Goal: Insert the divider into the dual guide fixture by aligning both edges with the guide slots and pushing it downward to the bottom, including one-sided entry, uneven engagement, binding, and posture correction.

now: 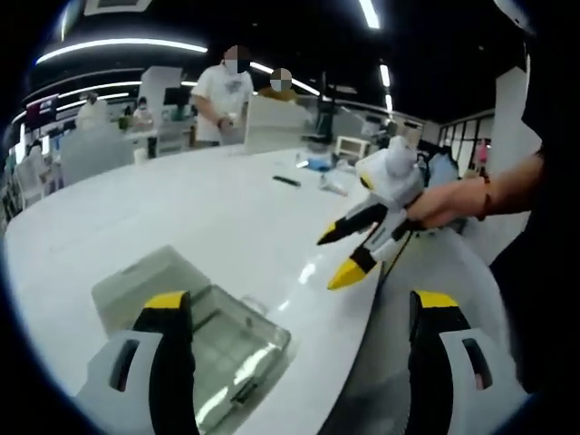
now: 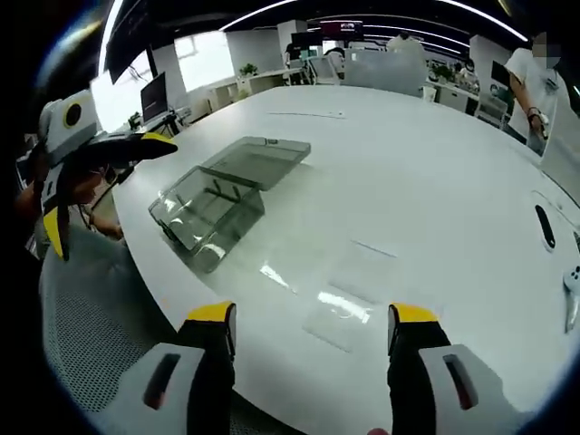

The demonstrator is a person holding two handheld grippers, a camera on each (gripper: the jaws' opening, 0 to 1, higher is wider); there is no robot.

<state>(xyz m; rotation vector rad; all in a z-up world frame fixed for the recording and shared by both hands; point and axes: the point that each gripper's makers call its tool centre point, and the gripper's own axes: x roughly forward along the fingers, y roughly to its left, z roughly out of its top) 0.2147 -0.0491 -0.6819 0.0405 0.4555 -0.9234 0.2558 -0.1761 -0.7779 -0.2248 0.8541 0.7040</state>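
The dual guide fixture (image 2: 204,208) is a clear plastic box with its flat lid (image 2: 258,159) folded open behind it, near the white table's edge. In the left gripper view the fixture (image 1: 217,340) lies just ahead of my left finger. The divider (image 2: 349,304), a thin transparent sheet, lies flat on the table in front of my right gripper (image 2: 314,313), which is open and holds nothing. My left gripper (image 1: 301,304) is open too, hovering over the table edge beside the fixture. Each gripper shows in the other's view: the right gripper (image 1: 333,260) hand-held, the left gripper (image 2: 109,195) at the far left.
The white table (image 2: 408,163) is broad. A black oblong object (image 2: 542,225) lies at its right side, and small items (image 1: 313,165) sit far across. A grey mesh chair (image 2: 91,335) stands below the table edge. People stand at the far side (image 1: 222,100).
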